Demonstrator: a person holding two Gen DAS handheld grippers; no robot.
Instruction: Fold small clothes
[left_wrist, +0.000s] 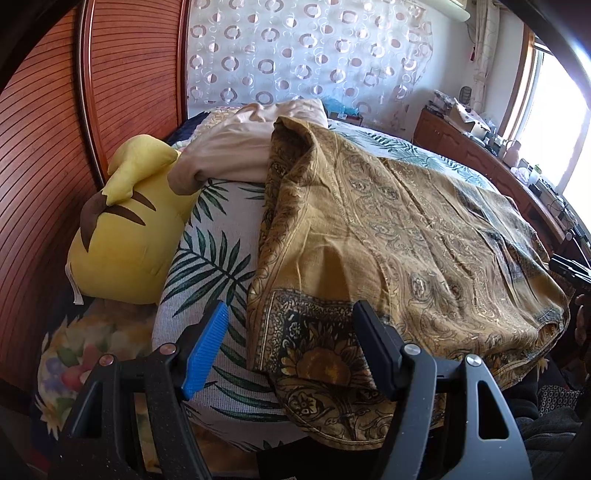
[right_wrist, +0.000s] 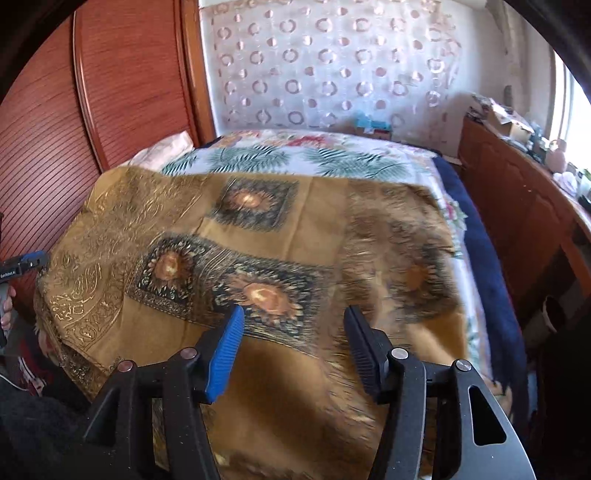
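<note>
A mustard-brown garment (left_wrist: 406, 236) with dark ornate flower squares lies spread over the bed, its near hem draping over the bed's edge. My left gripper (left_wrist: 291, 310) hovers open over the garment's near left corner, with nothing pinched between the blue pad and the black pad. The same garment (right_wrist: 258, 229) fills the right wrist view, blurred on its right side. My right gripper (right_wrist: 295, 312) stands open above the cloth, with no fabric between its pads. Each gripper shows at the other view's edge: the left gripper (right_wrist: 22, 264), held by a hand, and the right gripper (left_wrist: 569, 267).
A palm-leaf bedsheet (left_wrist: 207, 258) covers the bed. A yellow plush toy (left_wrist: 125, 236) and a beige pillow (left_wrist: 236, 147) lie by the ribbed wooden headboard (left_wrist: 44, 155). A cluttered wooden cabinet (right_wrist: 517, 206) runs along the right under a bright window. A ring-patterned curtain (right_wrist: 332, 74) hangs behind.
</note>
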